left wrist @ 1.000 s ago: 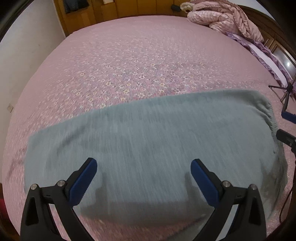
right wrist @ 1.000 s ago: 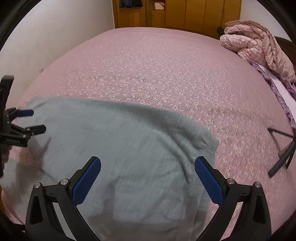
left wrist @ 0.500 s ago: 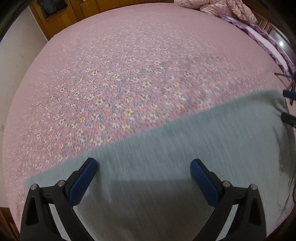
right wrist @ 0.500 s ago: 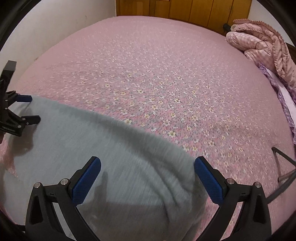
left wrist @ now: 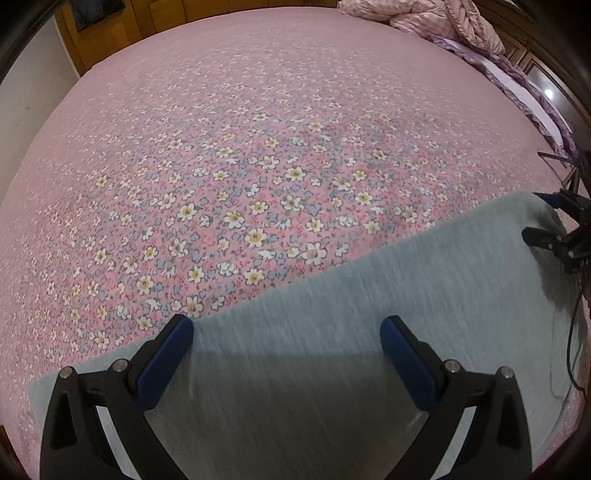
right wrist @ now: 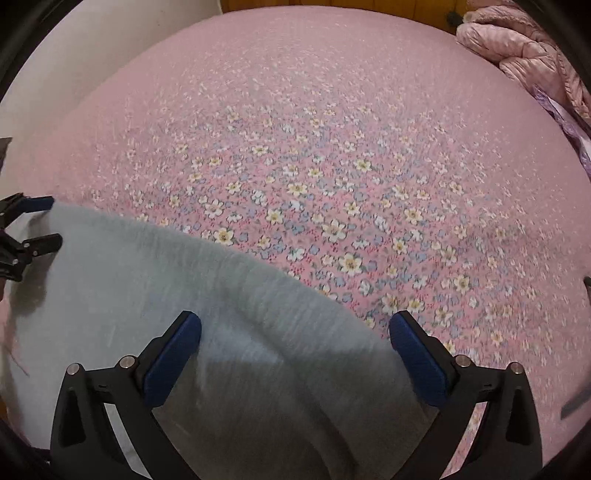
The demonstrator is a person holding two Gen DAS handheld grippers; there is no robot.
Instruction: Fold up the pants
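Plainly, the grey pants (left wrist: 369, 332) are seen spread flat on a bed covered by a pink floral bedspread (left wrist: 258, 166), at the near edge of both views. Their far edge is seen running as a slanted line across the flowers, and the fabric is blurred, so its weave cannot be made out with certainty.

The left gripper (left wrist: 286, 354) is held over the pants with its blue-padded fingers (left wrist: 166, 358) spread wide apart, nothing being clasped between them. The right gripper (right wrist: 295, 354) is likewise held agape over the grey cloth, its left pad (right wrist: 173, 358) above the fabric and its right pad just at the garment's right-hand border, where the bedspread begins.

In the left wrist view the right gripper is also caught at the far right edge, beside the upper corner of the pants. In the right wrist view the left gripper is caught at the far left, its tips parted beside the garment's opposite corner.

A rumpled pink quilt (right wrist: 524, 55) is piled at the far right of the bed, and wooden cabinetry (left wrist: 129, 26) is seen beyond the bed. No brand, label or writing can be read anywhere.
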